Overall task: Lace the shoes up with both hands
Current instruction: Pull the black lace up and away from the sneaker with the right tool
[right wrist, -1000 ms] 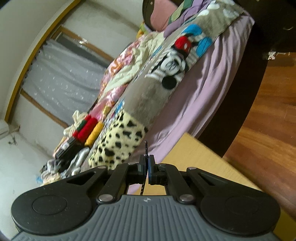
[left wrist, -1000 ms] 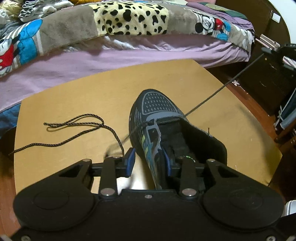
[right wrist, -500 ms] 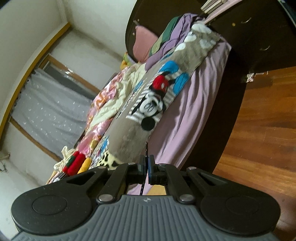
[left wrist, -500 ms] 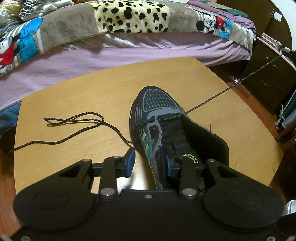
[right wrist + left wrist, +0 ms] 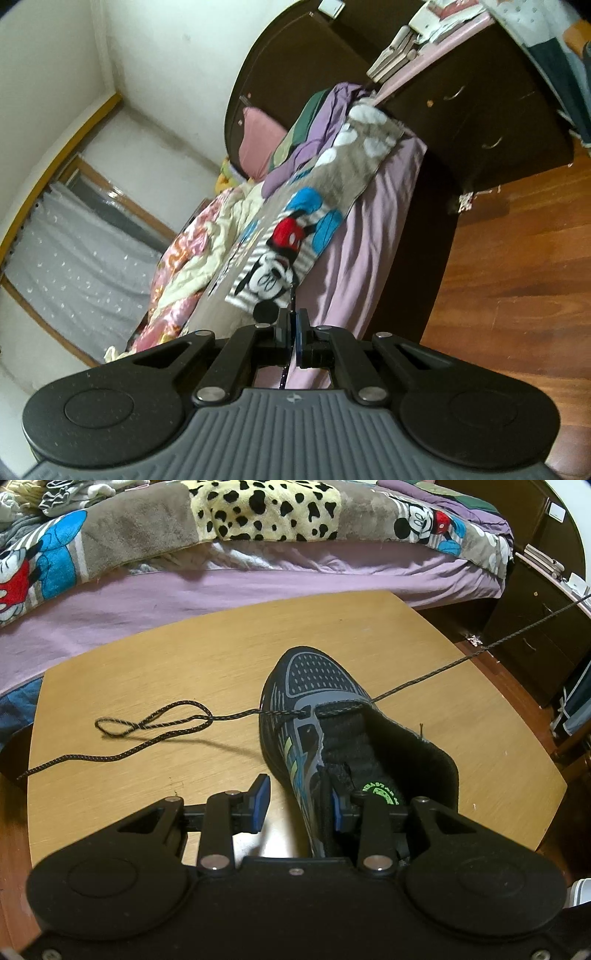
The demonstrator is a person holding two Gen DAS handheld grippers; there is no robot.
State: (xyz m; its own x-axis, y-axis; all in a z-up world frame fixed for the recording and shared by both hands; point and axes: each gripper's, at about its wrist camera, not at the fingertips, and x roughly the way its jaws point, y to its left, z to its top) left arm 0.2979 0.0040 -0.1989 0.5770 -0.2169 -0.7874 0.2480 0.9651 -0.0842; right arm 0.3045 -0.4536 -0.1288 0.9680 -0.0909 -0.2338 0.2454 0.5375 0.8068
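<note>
A black and blue sneaker (image 5: 314, 686) stands on the wooden table (image 5: 147, 657), toe pointing away from me. My left gripper (image 5: 299, 790) is open and straddles the sneaker's left side wall. Its right pad (image 5: 337, 808) is inside the shoe, and its left pad (image 5: 261, 801) stands clear of the outside. A black speckled lace (image 5: 436, 672) passes through the front eyelets. The lace's left part lies looped on the table, and its right part runs taut up and off to the right. My right gripper (image 5: 293, 328) is shut on the lace (image 5: 293, 295), whose tip pokes out above the pads.
A bed with a purple sheet (image 5: 221, 590) and a patterned blanket (image 5: 266, 509) runs along the table's far side. A dark dresser (image 5: 535, 627) stands at the right on a wooden floor (image 5: 517, 277). The table's right edge lies close to the shoe.
My right gripper has swung away with the lace, its view sliding from the bed toward the dresser. The lace slid through the eyelets, and its loose loop moved nearer the shoe. My left gripper held still.
</note>
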